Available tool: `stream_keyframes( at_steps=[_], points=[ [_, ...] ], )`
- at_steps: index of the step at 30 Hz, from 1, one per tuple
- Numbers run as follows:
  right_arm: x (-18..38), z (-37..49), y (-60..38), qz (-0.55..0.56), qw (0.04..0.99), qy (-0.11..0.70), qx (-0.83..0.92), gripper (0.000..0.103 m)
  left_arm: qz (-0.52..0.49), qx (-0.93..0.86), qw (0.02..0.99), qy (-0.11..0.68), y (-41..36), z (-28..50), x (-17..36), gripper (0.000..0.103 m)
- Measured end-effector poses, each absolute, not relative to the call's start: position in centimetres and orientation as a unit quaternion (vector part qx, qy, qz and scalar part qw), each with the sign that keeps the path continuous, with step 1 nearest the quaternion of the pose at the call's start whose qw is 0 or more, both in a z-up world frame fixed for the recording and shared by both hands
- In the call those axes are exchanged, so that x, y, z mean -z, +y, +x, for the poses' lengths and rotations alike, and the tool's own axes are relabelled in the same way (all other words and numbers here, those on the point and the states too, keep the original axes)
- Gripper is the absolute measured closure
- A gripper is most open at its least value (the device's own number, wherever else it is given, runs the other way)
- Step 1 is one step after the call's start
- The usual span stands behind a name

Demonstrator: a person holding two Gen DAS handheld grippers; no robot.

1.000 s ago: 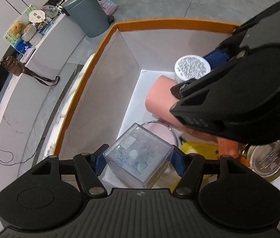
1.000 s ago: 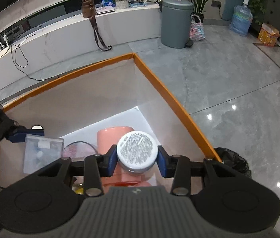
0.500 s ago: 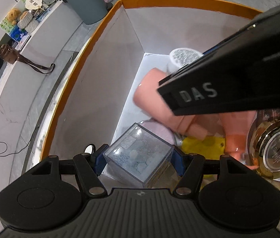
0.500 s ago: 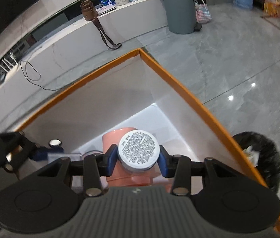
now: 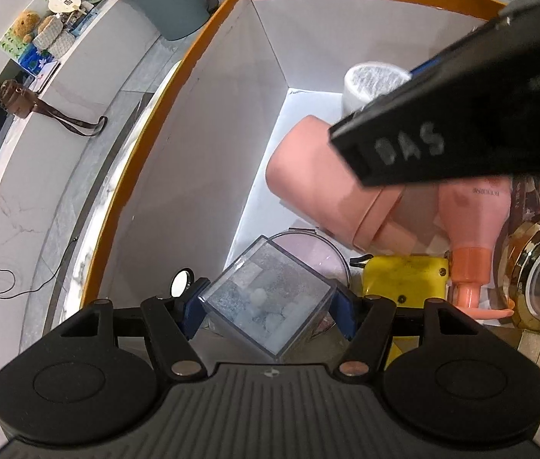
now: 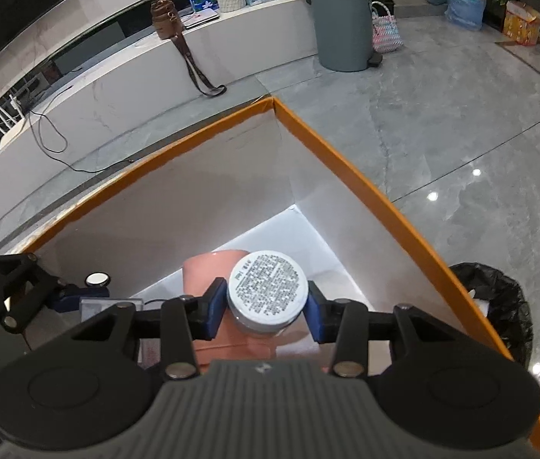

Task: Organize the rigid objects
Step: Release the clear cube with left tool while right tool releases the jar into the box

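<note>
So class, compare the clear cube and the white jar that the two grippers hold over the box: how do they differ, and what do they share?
The clear cube is square-edged and see-through, with pale lumps inside; the white jar is round and opaque. The jar's facing end carries dense print; the cube shows only a small label. The cube sits in the left hand-held gripper, the jar in the right hand-held gripper. Both are clamped between blue pads above the orange-rimmed box.

Your left hand-held gripper [image 5: 268,306] points steeply down with blue pads clamped on a clear cube [image 5: 266,304], while your right hand-held gripper [image 6: 266,306], angled down, pinches a round white jar [image 6: 267,292].
</note>
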State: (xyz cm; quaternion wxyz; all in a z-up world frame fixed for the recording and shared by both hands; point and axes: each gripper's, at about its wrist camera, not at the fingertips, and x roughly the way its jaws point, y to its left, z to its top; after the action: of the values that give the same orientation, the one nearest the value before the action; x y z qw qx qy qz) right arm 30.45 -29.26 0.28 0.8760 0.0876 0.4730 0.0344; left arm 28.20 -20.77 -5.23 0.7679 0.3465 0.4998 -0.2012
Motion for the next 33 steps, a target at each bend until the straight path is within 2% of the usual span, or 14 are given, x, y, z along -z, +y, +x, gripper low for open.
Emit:
stream_keyframes(
  at_steps=[4, 9, 17, 20, 23, 33],
  points=[
    [-1.2, 30.2, -29.4, 0.046, 0.884, 0.464, -0.01, 0.061, 0.35, 0.203, 0.766, 0.5, -20.9, 28.0, 5.3, 0.028],
    [0.1, 30.4, -28.3, -0.005, 0.871, 0.492, -0.01, 0.061, 0.35, 0.199, 0.766, 0.502, -21.3, 28.0, 5.3, 0.027],
    [2.0, 31.2, -28.8, 0.026, 0.858, 0.512, -0.016, 0.061, 0.35, 0.198, 0.765, 0.504, -21.4, 28.2, 5.3, 0.022],
    [2.2, 31.3, -28.3, 0.027, 0.858, 0.512, -0.014, 0.059, 0.355, 0.196, 0.762, 0.506, -21.5, 28.3, 5.4, 0.02],
    [2.1, 31.3, -28.3, 0.026, 0.86, 0.509, -0.008, 0.051, 0.355, 0.197, 0.759, 0.509, -21.4, 28.3, 5.4, 0.017],
    [0.3, 30.4, -28.5, 0.03, 0.869, 0.493, -0.018, 0.046, 0.315, 0.195, 0.779, 0.506, -21.3, 27.3, 3.0, 0.011]
  ],
)
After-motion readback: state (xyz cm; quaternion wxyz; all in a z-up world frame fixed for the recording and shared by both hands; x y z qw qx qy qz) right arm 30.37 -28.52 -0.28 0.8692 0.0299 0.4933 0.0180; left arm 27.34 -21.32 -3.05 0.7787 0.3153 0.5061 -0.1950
